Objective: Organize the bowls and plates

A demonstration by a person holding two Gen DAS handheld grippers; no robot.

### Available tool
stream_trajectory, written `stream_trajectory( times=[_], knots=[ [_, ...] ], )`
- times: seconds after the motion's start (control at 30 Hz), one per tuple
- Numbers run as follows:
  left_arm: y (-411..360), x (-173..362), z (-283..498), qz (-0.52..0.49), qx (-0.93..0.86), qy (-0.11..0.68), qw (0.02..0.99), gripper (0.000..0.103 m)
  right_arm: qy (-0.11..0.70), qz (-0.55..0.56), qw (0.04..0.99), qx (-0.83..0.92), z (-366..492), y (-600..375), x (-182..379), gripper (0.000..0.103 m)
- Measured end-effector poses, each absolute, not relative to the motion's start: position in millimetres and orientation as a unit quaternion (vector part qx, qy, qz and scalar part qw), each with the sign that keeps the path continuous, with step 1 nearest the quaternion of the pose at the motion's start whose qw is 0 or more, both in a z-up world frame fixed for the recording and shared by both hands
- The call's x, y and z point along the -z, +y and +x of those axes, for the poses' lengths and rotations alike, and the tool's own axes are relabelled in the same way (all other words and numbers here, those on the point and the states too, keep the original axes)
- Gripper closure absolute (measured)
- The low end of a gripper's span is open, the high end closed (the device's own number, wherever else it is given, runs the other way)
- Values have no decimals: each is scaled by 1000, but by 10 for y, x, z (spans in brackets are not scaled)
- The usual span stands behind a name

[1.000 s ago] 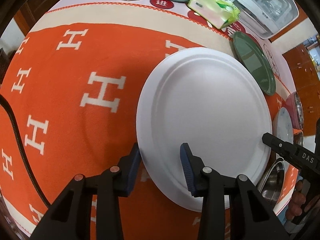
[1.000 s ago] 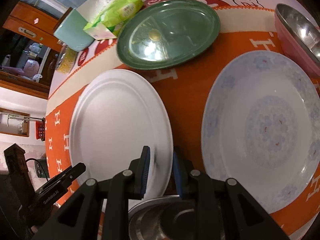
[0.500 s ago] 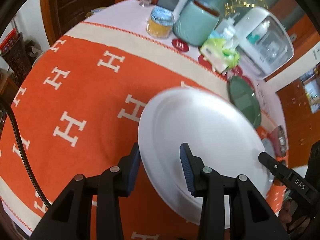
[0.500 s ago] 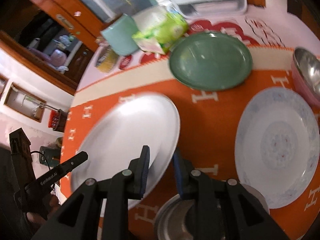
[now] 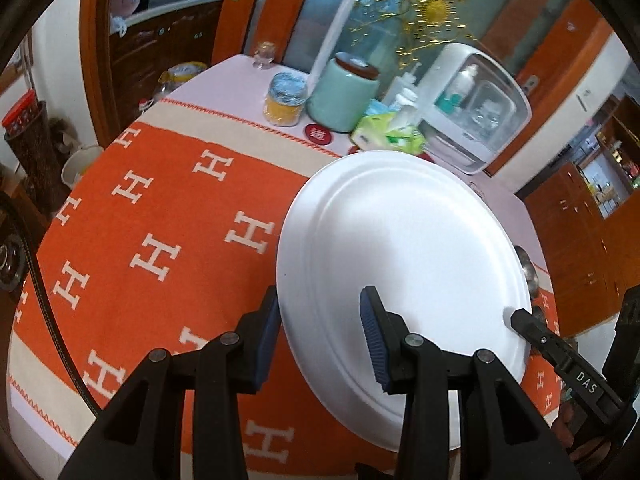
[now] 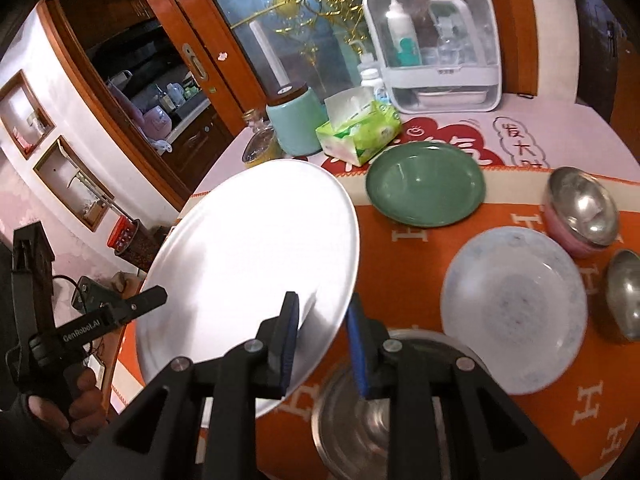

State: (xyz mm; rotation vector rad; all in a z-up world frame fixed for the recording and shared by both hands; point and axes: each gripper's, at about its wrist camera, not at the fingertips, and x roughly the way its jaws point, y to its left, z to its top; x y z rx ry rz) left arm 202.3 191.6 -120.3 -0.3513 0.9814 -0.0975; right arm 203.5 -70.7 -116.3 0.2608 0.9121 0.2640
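Both tools, left tool [image 5: 318, 334] and right tool [image 6: 322, 334], clamp opposite rims of the white plate [image 5: 400, 264], which looks stiff, slick and breakable.

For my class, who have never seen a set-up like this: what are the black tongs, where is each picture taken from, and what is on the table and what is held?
There is no robot here. A person holds a two-finger tool in each hand, and a camera on each tool looks along its fingers. One picture comes from the left hand-held gripper, the other from the right hand-held gripper. Together they grip a white plate by opposite rims, raised and tilted above the orange cloth. On the table lie a green plate, a patterned plate, steel bowls, a tissue pack and a pale green jar.
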Motion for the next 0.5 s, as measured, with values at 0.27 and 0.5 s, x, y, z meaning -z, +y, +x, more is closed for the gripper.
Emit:
stream_trajectory(
  times=[0.27, 0.5],
  knots=[
    [1440, 1036, 1591, -145, 75, 463, 871, 65, 405, 119, 900, -106, 1413, -1108, 1008, 80],
    [954, 944, 1181, -136, 101, 454, 875, 65, 382, 104, 914, -87, 900, -1498, 899, 79]
  ],
)
